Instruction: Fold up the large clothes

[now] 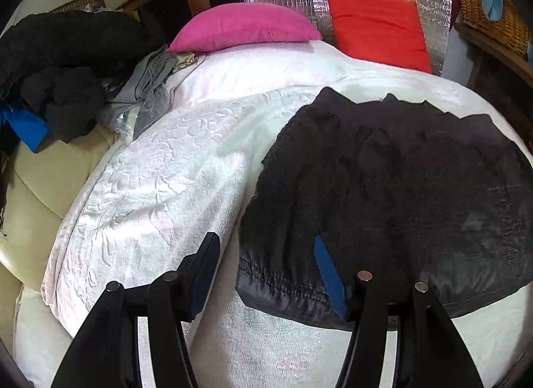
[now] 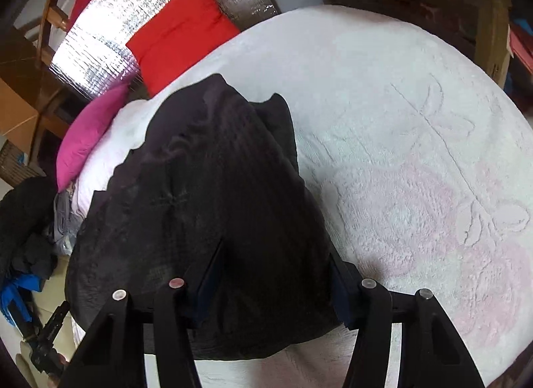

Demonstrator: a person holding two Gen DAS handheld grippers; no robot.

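A black garment [image 1: 393, 188] lies folded on the white bedspread [image 1: 160, 168]; it also shows in the right wrist view [image 2: 206, 194]. My left gripper [image 1: 266, 264] is open above the garment's near left corner, with its right finger [image 1: 328, 274] over the cloth and its left finger [image 1: 203, 268] over the bedspread. My right gripper [image 2: 273, 284] is open wide just above the garment's near edge, its fingers on either side of the cloth. Neither gripper holds anything.
A pile of dark and grey clothes [image 1: 66, 74] lies at the bed's left, over a cream surface. A pink pillow [image 1: 243, 26] and a red pillow [image 1: 376, 26] lean against silver foil at the head. A wicker basket [image 1: 493, 11] stands at right.
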